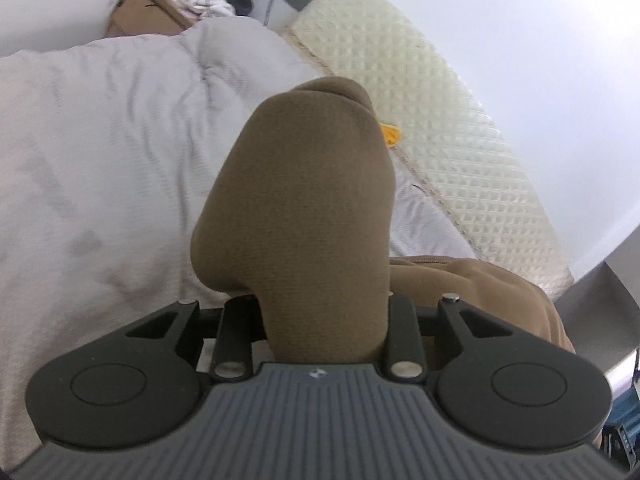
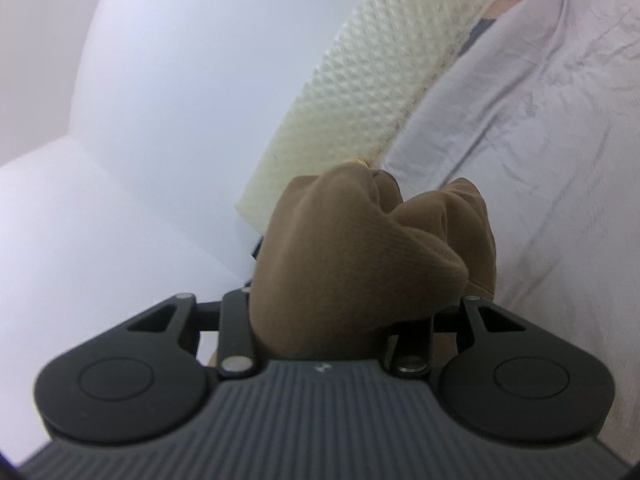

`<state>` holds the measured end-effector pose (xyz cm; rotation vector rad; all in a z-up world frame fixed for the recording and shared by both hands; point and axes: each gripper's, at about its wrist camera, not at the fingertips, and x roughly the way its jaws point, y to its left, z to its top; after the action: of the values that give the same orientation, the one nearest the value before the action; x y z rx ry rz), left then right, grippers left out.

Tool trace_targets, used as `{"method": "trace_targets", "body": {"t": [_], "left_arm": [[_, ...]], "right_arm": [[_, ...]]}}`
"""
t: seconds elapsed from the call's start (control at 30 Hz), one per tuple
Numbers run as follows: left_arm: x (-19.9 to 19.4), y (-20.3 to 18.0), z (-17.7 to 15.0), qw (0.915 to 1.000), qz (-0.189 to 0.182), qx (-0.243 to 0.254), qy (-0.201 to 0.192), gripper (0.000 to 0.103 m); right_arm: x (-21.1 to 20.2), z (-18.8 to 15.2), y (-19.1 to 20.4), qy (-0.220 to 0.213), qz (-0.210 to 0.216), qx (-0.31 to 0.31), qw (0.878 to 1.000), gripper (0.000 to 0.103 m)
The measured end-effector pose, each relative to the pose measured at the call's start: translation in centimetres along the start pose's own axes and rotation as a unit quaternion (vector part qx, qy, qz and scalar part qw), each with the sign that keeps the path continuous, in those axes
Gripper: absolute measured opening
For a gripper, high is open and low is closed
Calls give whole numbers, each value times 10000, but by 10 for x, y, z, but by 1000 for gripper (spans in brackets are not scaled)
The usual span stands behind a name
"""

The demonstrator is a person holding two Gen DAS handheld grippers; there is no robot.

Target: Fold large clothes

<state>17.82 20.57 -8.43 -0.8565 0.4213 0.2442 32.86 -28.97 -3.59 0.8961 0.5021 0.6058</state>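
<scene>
While both jaws pinch brown garment point(image 1: 308, 216), cardboard box point(image 1: 140, 16) solely in left wrist view.

Brown garment point(image 1: 312, 216) hides both grippers' fingertips.

Bed point(image 1: 100, 160): white quilted cover; cream waffle-textured pillow point(image 1: 432, 120) along right edge; brown garment point(image 1: 480, 292) near.

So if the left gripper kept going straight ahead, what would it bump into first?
Probably the white duvet. The left gripper already grips brown cloth, which hides the line ahead, so depth is unclear.
</scene>
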Motion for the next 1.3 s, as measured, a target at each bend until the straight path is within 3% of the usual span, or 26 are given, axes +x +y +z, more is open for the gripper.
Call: {"method": "trace_targets", "body": {"t": [0.33,0.6,0.97,1.13,1.3], "left_arm": [[55,-103,30,9986,-407,278,164,33],[153,-206,31,9946,-721,600,435,33],[319,-332,-15,9865,-1016,1009,800,33],[394,-365,-50,9755,-997,1611,1121,33],[447,-359,-92,9694,-858,1883,1323,33]], "right_arm": [[-3,76,6,-546,191,-226,9981,45],[1,162,-24,-981,114,-434,9942,45],[25,262,-113,-1479,-376,-510,9870,45],[22,270,-169,-1587,-765,-529,9829,45],[29,265,-230,-1503,-1202,-297,9809,45]]}}
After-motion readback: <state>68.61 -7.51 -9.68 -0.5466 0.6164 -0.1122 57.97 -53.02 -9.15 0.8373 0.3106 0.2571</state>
